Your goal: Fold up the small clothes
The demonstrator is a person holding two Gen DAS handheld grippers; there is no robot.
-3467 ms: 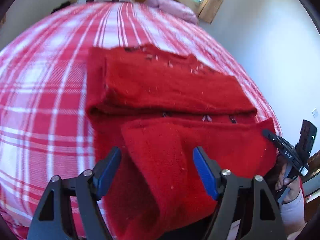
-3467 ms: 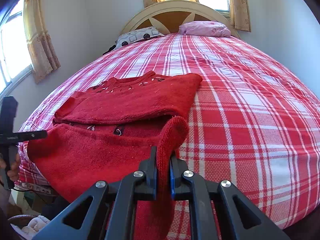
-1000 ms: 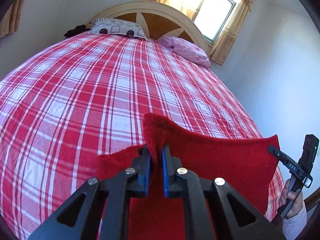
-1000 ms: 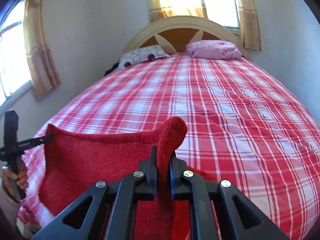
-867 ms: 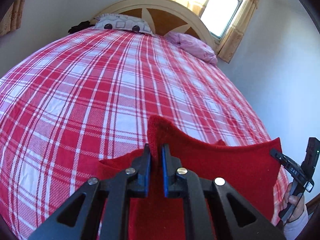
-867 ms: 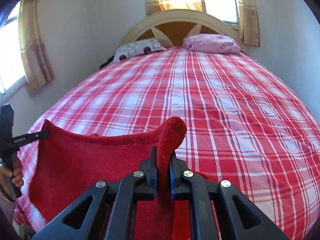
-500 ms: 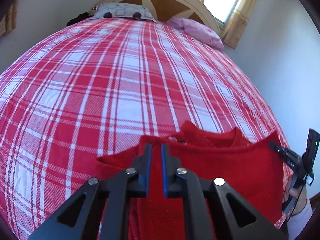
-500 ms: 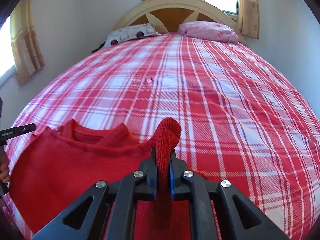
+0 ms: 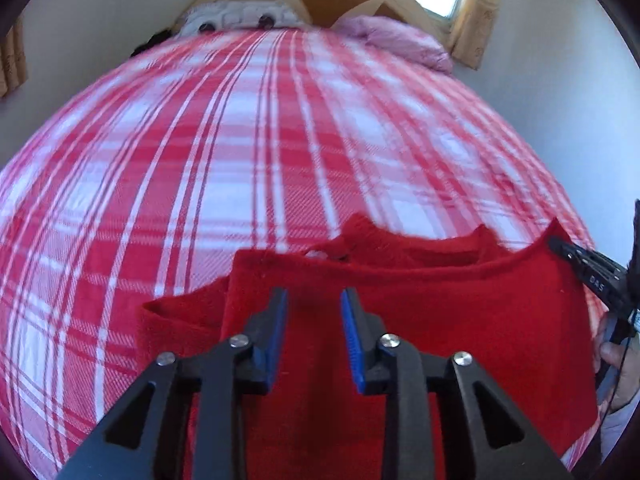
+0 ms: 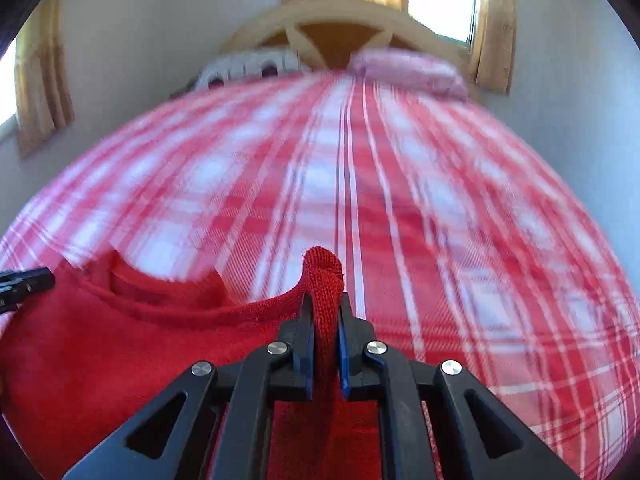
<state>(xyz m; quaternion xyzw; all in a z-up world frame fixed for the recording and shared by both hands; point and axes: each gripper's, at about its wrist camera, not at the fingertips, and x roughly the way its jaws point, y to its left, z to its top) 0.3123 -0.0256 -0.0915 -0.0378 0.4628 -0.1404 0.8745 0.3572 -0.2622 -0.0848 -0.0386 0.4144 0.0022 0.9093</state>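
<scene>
A red knitted sweater (image 9: pixel 460 320) lies folded over on itself near the foot of the bed, its upper layer's edge close to the neckline. My left gripper (image 9: pixel 312 300) is open just above the sweater, nothing between its blue pads. My right gripper (image 10: pixel 324 312) is shut on a fold of the red sweater (image 10: pixel 120 344), which sticks up between its fingers. The right gripper's tip (image 9: pixel 584 268) shows at the right edge of the left wrist view. The left gripper's tip (image 10: pixel 24 280) shows at the left edge of the right wrist view.
The bed has a red and white plaid cover (image 9: pixel 240 140). A patterned grey pillow (image 9: pixel 240 20) and a pink pillow (image 9: pixel 400 40) lie at the wooden headboard (image 10: pixel 340 28). Walls and curtained windows stand close on both sides.
The lifted half of the sweater has come down onto the other half. My left gripper has opened and let go of its corner. My right gripper still pinches its corner.
</scene>
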